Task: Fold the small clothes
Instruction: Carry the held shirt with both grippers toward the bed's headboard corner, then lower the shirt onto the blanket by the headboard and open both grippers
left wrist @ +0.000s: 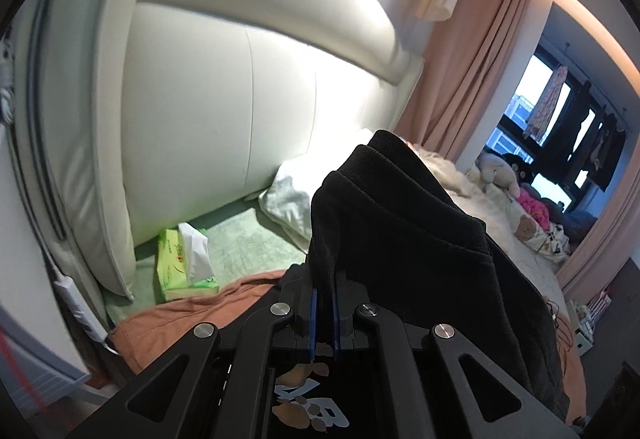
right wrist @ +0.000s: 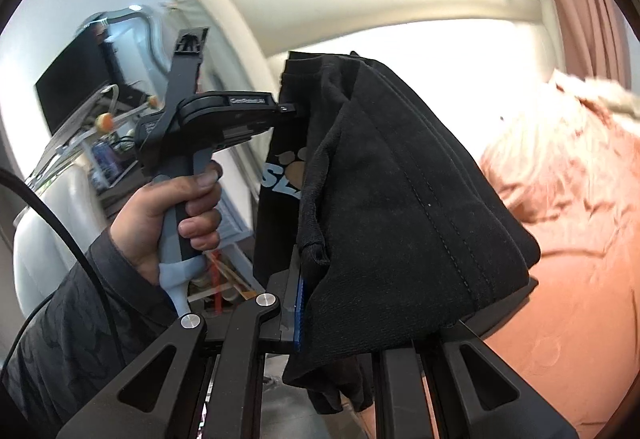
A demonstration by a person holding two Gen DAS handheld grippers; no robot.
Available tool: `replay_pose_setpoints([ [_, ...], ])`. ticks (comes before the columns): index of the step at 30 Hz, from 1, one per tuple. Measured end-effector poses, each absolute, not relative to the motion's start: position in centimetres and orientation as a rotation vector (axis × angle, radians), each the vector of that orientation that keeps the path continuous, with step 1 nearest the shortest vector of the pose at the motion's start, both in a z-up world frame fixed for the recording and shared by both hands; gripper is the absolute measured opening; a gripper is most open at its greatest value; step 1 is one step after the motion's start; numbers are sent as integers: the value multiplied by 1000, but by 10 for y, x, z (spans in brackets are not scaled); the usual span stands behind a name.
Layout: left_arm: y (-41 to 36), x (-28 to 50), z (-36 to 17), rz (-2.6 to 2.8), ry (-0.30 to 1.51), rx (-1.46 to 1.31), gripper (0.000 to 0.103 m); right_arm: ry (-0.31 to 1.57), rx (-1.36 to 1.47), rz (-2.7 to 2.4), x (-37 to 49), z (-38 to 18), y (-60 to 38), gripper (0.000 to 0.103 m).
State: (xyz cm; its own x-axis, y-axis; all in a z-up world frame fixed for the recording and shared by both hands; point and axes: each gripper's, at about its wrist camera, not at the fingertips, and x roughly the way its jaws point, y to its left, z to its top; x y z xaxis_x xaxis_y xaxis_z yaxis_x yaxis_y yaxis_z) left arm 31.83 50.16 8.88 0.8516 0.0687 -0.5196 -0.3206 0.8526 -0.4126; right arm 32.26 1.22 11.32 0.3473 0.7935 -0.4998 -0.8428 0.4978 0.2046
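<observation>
The black garment point(left wrist: 400, 223) is up in the air, pinched between both tools and hanging above the bed. From the left wrist camera it rises straight out of the left gripper point(left wrist: 325, 295): a bunched edge of the cloth runs down between the two blue-padded fingers point(left wrist: 313, 319), which stand pressed close on it, only fabric in the narrow slot. The bulk of the garment drapes away up and to the right, ribbed seams showing across the fold. Below the jaws a printed part of the same cloth hangs in view, pale letters and tan paw marks point(left wrist: 304, 395).

From the right wrist camera the garment point(right wrist: 400, 199) fills the middle of the frame, draped over and hiding most of the right gripper point(right wrist: 316, 303). One blue pad point(right wrist: 299, 315) shows at the left edge of the cloth; the other finger is buried under the fabric, jaws nearly closed and clamped on it. The paw print point(right wrist: 294, 163) peeks out at the garment's left side.

Just left of that, the left gripper point(right wrist: 294, 107) bites the garment's upper edge, a hand point(right wrist: 172, 215) around its grey handle, dark sleeve point(right wrist: 72, 319) below.

Beneath lies an orange sheet point(right wrist: 560, 239), beyond it a cream padded headboard point(left wrist: 240, 99), a white pillow point(left wrist: 288, 199) and a green tissue pack point(left wrist: 184, 263) on green bedding.
</observation>
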Motion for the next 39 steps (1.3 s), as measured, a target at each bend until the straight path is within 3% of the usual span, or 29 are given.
replay_pose_setpoints([
  [14, 501, 419, 32, 208, 635, -475, 4, 672, -38, 997, 426, 97, -37, 8],
  [27, 482, 496, -45, 198, 792, -389, 5, 793, 25, 922, 501, 34, -53, 9],
  [28, 481, 502, -56, 207, 818, -392, 6, 803, 26, 914, 501, 27, -39, 10],
  [32, 484, 511, -91, 306, 900, -378, 28, 905, -34, 774, 519, -15, -21, 24],
  [34, 489, 506, -100, 305, 910, -409, 29, 979, -16, 737, 532, -32, -30, 30],
  [37, 497, 496, -100, 319, 918, -420, 30, 957, -6, 693, 536, -30, -41, 50],
  [39, 500, 487, -97, 318, 919, -427, 30, 939, -19, 656, 538, -27, -51, 51],
])
